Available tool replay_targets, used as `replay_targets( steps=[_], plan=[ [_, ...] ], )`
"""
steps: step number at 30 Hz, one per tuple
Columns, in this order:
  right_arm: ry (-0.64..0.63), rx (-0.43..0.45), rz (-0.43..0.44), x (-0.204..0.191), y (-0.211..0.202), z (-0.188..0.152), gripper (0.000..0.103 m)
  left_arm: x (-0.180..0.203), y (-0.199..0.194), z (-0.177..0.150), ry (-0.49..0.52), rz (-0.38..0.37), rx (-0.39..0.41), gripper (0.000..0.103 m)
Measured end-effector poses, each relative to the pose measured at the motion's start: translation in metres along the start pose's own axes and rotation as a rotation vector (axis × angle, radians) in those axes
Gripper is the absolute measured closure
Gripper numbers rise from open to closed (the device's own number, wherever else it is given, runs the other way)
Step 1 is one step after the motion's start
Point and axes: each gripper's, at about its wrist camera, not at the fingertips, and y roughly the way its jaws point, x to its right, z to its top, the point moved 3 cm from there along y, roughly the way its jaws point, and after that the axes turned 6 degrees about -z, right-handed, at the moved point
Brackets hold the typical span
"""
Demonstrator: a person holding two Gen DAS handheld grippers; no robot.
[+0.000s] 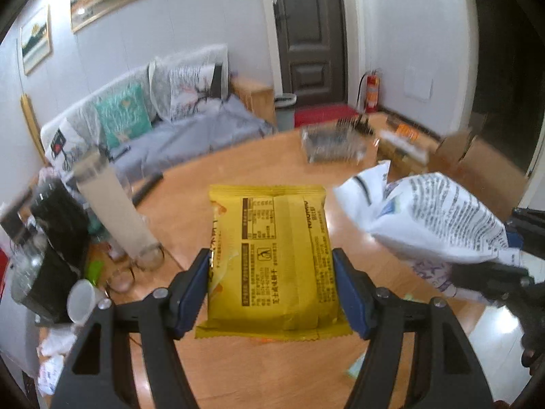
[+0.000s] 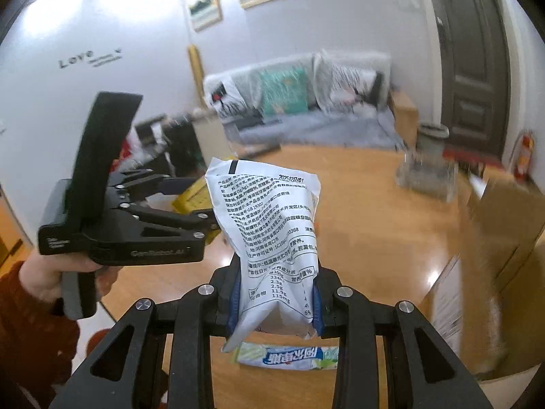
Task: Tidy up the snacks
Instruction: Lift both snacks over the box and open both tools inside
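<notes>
Two grippers are raised above the bench [image 1: 259, 167], each with a snack clamped. We hold the left gripper [image 1: 270, 289] with its fingers partly open and its blue pads [image 1: 194, 293] pressed against both long edges of the yellow packet [image 1: 272, 259] — the packet lies flat between the fingers, printed back up, reaching forward past the fingertips. We hold the right gripper [image 2: 276, 301] with its fingers narrowly parted and closed on the lower end of the white pouch [image 2: 269, 225]; the pouch stands up from between the fingers, leaning slightly left, its black-printed back toward the camera.

Below the right fingers, a green-and-white packet [image 2: 289, 358] lies flat on the bench. Ahead of both sets of fingers — toward the far edge of the bench — stands a wire basket [image 1: 332, 141], blurred. To the right of the right fingers sits a cardboard box [image 2: 504, 238]. In the right wrist view, a hand [image 2: 54, 272] in a red sleeve grips the left gripper's handle.
</notes>
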Motion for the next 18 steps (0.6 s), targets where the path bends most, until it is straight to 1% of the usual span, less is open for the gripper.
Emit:
replay_targets(
  steps=[4, 7, 9, 12, 15, 18],
  plan=[
    [-0.023, 0.088, -0.022, 0.01, -0.05, 0.027, 0.075, 0.022, -0.029, 0.03, 0.043, -0.019, 0.068, 0.037],
    [-0.015, 0.115, -0.055, 0.029, -0.076, 0.037, 0.075, 0.052, -0.042, 0.058, 0.077, -0.101, 0.11, 0.037],
    [-0.006, 0.125, -0.1, 0.049, -0.092, 0.04, 0.075, 0.071, -0.045, 0.073, 0.096, -0.147, 0.125, 0.037],
    [0.01, 0.127, -0.191, 0.08, -0.111, 0.034, 0.075, 0.109, -0.041, 0.095, 0.123, -0.227, 0.137, 0.037],
    [0.065, 0.099, -0.254, 0.117, -0.119, 0.021, 0.075, 0.148, -0.027, 0.11, 0.159, -0.253, 0.125, 0.037],
    [0.117, 0.057, -0.322, 0.153, -0.118, 0.003, 0.075, 0.18, -0.006, 0.121, 0.172, -0.304, 0.09, 0.037]
  ],
)
